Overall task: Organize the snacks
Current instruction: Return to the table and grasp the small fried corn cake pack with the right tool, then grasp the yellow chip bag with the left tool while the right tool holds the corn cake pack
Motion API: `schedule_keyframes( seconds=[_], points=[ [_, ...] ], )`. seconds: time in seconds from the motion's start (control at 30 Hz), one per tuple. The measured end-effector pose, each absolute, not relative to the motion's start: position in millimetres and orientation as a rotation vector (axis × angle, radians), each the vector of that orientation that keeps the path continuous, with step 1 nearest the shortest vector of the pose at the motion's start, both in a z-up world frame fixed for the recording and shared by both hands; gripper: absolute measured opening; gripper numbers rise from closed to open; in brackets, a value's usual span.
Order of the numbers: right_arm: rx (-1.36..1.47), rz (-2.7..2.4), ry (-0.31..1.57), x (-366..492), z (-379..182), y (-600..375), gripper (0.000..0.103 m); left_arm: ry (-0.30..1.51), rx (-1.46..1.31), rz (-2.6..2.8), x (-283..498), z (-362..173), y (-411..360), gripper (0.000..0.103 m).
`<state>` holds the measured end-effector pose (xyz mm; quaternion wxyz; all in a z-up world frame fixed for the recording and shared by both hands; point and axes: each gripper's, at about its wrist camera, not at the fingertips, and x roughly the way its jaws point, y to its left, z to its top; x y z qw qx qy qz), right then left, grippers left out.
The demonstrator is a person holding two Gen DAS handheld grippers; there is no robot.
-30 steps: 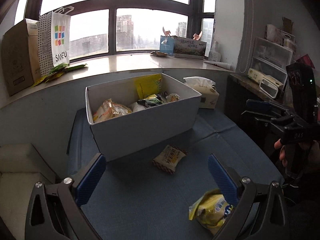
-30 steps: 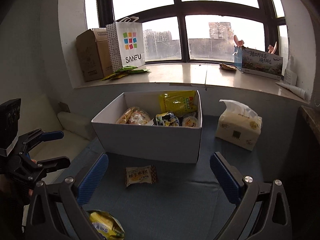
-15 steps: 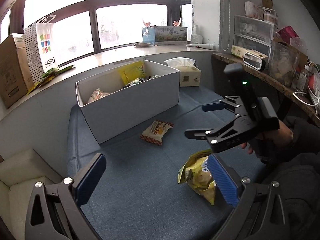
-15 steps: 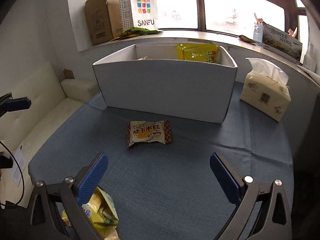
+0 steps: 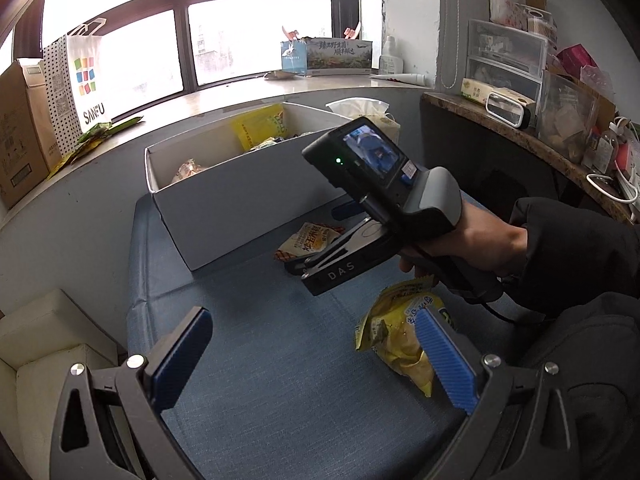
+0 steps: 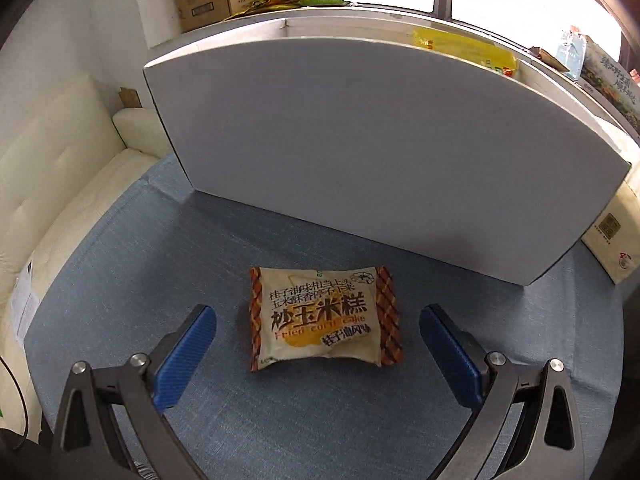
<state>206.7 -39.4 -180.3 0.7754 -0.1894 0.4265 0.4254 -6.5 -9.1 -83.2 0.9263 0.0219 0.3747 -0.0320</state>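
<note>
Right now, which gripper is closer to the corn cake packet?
Right. The right gripper straddles the corn cake packet, jaws open. The left gripper sits farther back, beside the yellow chip bag.

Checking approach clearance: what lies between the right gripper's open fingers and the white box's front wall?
In the right wrist view, only the fried corn cake packet lies on the blue cloth between the right gripper and the white box.

Left gripper (image 5: 316, 354) jaws spread wide over the blue cloth surface (image 5: 260, 360); its right-side finger overlaps a crumpled yellow snack bag (image 5: 394, 330). Right gripper (image 5: 320, 236), hand-held, is lowered over a fried corn cake packet (image 5: 306, 240) just in front of the white box (image 5: 240, 204) holding snacks.
</note>
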Motion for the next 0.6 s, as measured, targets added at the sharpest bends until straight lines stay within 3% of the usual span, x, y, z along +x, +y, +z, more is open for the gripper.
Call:
schedule_keyframes(
  seconds=[0.03,0.07,0.1,0.23,0.6],
  points=[
    [-0.404,0.923,0.928,208,-182,-38,0.102,0.771,0.043,-0.064,-7,-84,-8,0.103],
    [-0.403,0.913,0.929,209,-182,-37,0.094,0.773,0.039,-0.064,-6,-84,-8,0.103],
    [-0.405,0.909,0.935,209,-184,-37,0.071,0.774,0.038,-0.066,-6,-84,-7,0.103],
    [-0.413,0.915,0.921,208,-186,-38,0.063,0.783,0.044,-0.067,-5,-86,-8,0.103],
    [-0.271,0.921,0.812,197,-127,-109,0.062,0.851,0.048,-0.195,15,-97,-28,0.103]
  ],
)
